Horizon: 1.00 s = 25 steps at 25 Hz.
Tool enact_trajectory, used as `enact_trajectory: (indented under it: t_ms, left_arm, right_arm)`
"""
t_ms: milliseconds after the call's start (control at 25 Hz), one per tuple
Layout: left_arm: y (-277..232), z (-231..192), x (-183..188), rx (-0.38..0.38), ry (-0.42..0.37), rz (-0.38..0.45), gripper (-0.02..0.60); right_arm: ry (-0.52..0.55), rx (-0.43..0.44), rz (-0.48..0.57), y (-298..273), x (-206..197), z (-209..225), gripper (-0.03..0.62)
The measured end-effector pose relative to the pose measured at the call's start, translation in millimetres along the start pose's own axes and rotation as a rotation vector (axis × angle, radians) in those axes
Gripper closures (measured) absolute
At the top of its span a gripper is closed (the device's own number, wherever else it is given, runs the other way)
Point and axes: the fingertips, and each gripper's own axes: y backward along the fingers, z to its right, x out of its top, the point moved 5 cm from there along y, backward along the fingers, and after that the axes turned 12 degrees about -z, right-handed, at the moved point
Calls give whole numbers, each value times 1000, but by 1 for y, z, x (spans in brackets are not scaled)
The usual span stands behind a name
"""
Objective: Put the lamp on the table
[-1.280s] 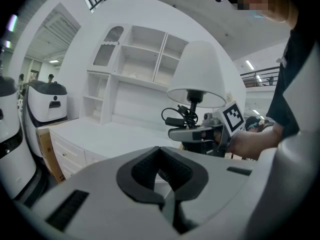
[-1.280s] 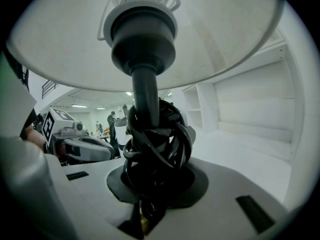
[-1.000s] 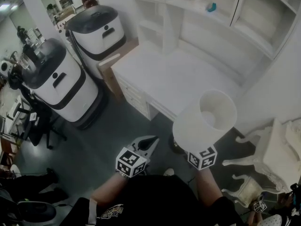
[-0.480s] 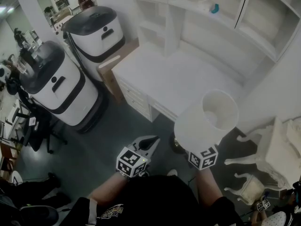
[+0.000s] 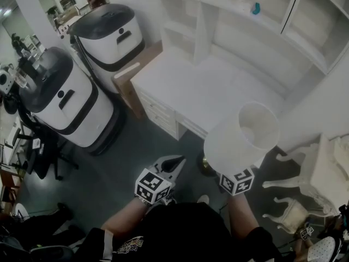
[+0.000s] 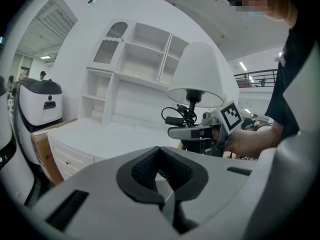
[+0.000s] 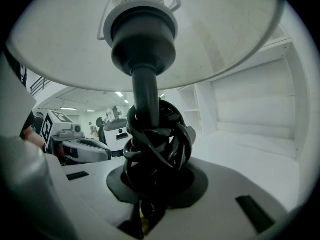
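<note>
lamp: the lamp (image 5: 240, 140) is upright and off the ground, carried in my right gripper, not on the table
lamp parts: white shade (image 6: 197, 73) with its open top facing my head camera; dark stem (image 7: 145, 91) under it; black cord (image 7: 159, 145) wound in a thick bundle round the stem
lamp place: over the dark floor (image 5: 131, 152), just in front of the table's front edge, toward its right end in the head view
right gripper: my right gripper (image 7: 150, 196) is pinching the lamp at the cord-wrapped stem, just below the shade; jaws sit part-way apart around the bundle; in the head view only its marker cube (image 5: 236, 182) shows below the shade
left gripper: my left gripper (image 5: 173, 164) has its jaws pressed together with nothing between them; it is left of the lamp, near but not touching, and points toward the table
table: the white table (image 5: 202, 86) is ahead of both grippers, with drawers (image 5: 158, 116) in its front left corner
shelves: white shelves (image 5: 256, 34) stand on the back of the table; a small teal thing (image 5: 255, 8) sits on an upper shelf
chair: white chair (image 5: 316, 176) with curved legs, right of the lamp, by the wall
units: two rounded white-and-black units (image 5: 71, 100) stand left of the table, one behind the other
panel: brown panel (image 5: 131, 76) stands between the far unit and the table's left end
background: a person stands far off at the top left, too small to say more
</note>
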Motion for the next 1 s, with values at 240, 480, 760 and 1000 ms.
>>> enact_trajectory:
  t_ms: [240, 480, 760, 1000]
  left_arm:
    - [5, -20, -1, -26, 1, -2, 575]
    - [13, -43, -8, -56, 0, -7, 575]
    - [27, -63, -12, -84, -16, -7, 575]
    - [33, -67, -13, -99, -24, -5, 575]
  right_arm:
    - [-8, -20, -4, -16, 7, -7, 513]
    - [-20, -45, -2, -36, 11, -19, 513]
    - [-35, -73, 14, -51, 15, -37, 513]
    - [-35, -83, 15, -56, 18, -46, 513]
